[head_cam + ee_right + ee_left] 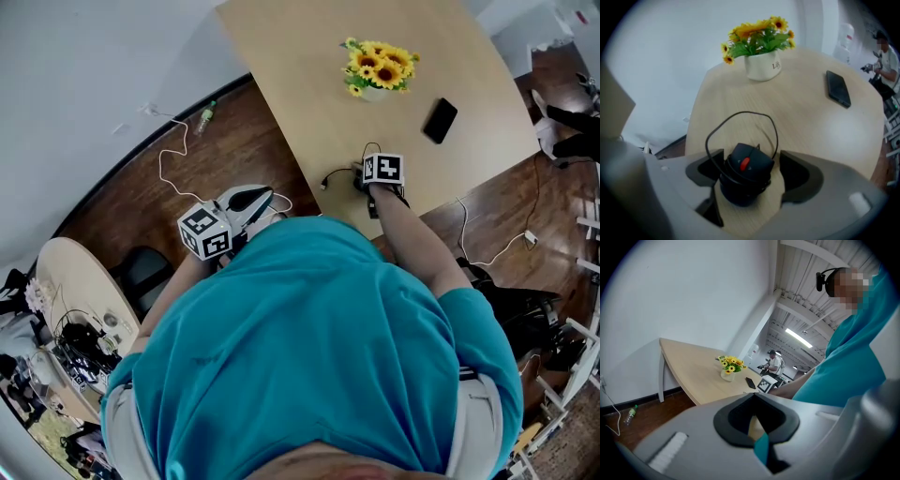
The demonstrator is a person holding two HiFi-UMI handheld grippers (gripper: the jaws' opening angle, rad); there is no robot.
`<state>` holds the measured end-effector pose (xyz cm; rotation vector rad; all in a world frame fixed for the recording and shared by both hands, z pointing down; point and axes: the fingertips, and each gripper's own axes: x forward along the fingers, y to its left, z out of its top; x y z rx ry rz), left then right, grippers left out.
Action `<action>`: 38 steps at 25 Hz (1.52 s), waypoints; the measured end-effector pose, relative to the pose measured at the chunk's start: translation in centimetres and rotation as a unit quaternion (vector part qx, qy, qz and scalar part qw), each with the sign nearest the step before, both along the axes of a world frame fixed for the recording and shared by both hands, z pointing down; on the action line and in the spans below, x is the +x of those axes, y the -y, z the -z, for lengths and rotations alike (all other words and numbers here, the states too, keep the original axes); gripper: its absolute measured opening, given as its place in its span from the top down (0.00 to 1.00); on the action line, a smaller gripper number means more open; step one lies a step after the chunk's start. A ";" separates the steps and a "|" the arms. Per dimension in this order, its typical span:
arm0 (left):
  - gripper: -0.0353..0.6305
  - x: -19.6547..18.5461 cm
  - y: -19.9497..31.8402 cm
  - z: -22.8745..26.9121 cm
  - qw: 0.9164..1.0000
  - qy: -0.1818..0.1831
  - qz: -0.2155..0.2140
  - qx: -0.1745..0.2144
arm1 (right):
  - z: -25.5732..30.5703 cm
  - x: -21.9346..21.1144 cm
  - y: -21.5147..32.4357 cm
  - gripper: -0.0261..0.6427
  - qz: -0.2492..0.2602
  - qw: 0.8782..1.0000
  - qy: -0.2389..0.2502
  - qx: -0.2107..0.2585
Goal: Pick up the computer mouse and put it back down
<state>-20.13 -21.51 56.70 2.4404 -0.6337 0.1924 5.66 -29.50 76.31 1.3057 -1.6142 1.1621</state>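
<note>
A black computer mouse (745, 174) with a red wheel lies on the light wooden table (309, 75) near its front edge, its cable looped round it. My right gripper (750, 176) points steeply down over it with a jaw on each side. Bare table shows between the mouse and the right-hand pad, so the jaws stand open. In the head view the marker cube of the right gripper (375, 183) covers the mouse; only the cable (336, 174) shows. My left gripper (261, 199) hangs beside the table over the floor, jaws together and empty.
A white pot of sunflowers (380, 67) and a black phone (440, 120) stand farther back on the table. A white cable and a bottle (205, 117) lie on the dark floor at left. A cluttered round side table (75, 281) stands at lower left.
</note>
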 end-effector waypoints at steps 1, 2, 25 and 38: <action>0.94 -0.1 0.0 0.1 1.000 -0.001 0.003 0.000 | -0.1 0.3 -0.1 0.42 0.007 1.000 -0.016 0.002; 0.94 -0.3 0.1 0.1 1.000 -0.001 0.006 0.000 | -0.2 0.6 -0.2 0.45 0.014 0.999 -0.029 0.006; 0.94 1.5 1.9 3.8 0.998 -0.028 -0.008 0.052 | 15.2 0.0 -0.7 0.52 0.096 0.955 0.163 0.228; 0.94 7.4 4.3 10.6 0.989 -0.062 -0.046 0.126 | 33.4 0.2 -3.7 0.52 0.145 0.855 0.305 0.394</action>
